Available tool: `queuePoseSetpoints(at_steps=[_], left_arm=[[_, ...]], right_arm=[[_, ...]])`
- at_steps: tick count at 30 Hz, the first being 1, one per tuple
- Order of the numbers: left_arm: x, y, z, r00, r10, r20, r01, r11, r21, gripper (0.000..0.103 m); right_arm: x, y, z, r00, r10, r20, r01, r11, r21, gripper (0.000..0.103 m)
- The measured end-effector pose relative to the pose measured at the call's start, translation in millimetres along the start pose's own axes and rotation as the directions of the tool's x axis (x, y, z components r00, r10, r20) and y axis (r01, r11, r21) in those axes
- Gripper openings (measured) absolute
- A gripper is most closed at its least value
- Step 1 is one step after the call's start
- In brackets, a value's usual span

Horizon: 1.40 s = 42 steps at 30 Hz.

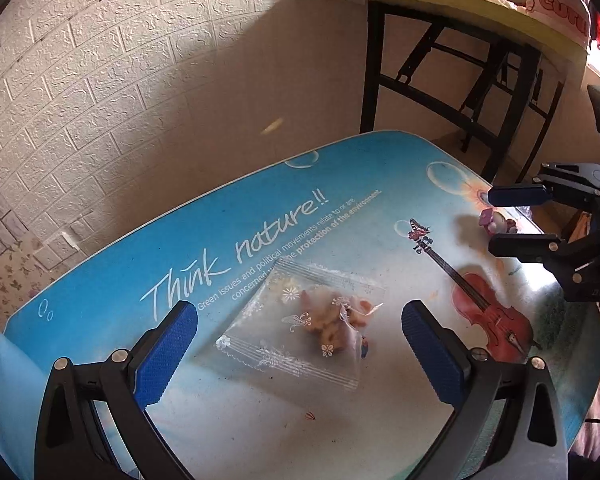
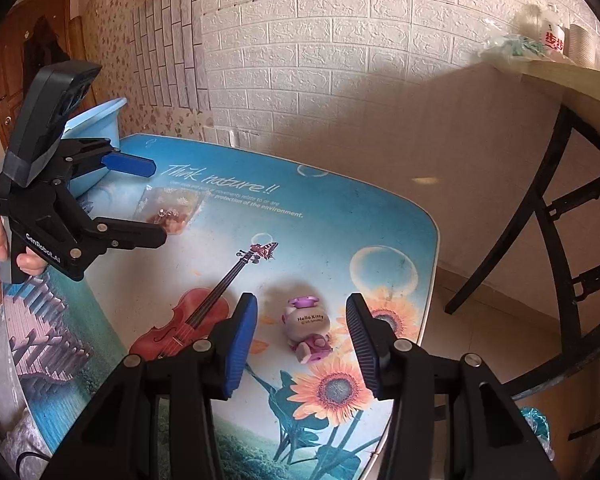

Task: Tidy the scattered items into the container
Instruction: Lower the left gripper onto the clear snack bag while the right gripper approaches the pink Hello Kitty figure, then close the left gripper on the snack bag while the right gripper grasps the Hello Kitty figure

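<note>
Both grippers spread: left (image 1: 300, 344) over crinkly clear bag (image 1: 300, 320); right (image 2: 302, 344) astride glossy rounded figurine (image 2: 309, 330), twelve o'clock.

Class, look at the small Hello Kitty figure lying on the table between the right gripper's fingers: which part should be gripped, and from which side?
Grip the Hello Kitty figure across its rounded head, probably from above. It lies flat on the table, head widest, and the right hand-held gripper already straddles it with open jaws.
</note>
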State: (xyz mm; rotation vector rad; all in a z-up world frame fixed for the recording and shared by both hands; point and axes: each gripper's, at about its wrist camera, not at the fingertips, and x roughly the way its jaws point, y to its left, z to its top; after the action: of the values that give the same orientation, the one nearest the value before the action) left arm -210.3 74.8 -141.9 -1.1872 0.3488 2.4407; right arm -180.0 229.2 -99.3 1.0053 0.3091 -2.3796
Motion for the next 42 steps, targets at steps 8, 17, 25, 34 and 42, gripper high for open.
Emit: queuePoseSetpoints(at_steps=[8, 17, 25, 34, 42], left_arm=[[10, 3, 4, 0.999, -0.039, -0.038, 0.038, 0.999, -0.008, 0.092], [8, 6, 1, 0.997, -0.066, -0.026, 0.066, 0.998, -0.024, 0.067], [4, 3, 0, 0.997, -0.074, -0.016, 0.074, 0.997, -0.002, 0.066], [-16, -1, -13, 0.997, -0.075, 0.001, 0.075, 0.997, -0.015, 0.066], [-53, -8, -38, 0.998, -0.055, 0.038, 0.057, 0.997, -0.052, 0.066]], right_arm=[[6, -2, -1, 1.0, 0.001, -0.027, -0.001, 1.0, 0.003, 0.048], [10, -2, -1, 0.999, 0.009, -0.037, -0.008, 1.0, 0.004, 0.044], [7, 0, -2, 0.999, 0.028, -0.028, -0.027, 1.0, 0.008, 0.026], [-1, 2, -9, 0.999, 0.018, -0.035, -0.016, 0.998, 0.057, 0.026], [-27, 23, -17, 1.0, 0.001, -0.017, 0.001, 0.995, 0.098, 0.026]])
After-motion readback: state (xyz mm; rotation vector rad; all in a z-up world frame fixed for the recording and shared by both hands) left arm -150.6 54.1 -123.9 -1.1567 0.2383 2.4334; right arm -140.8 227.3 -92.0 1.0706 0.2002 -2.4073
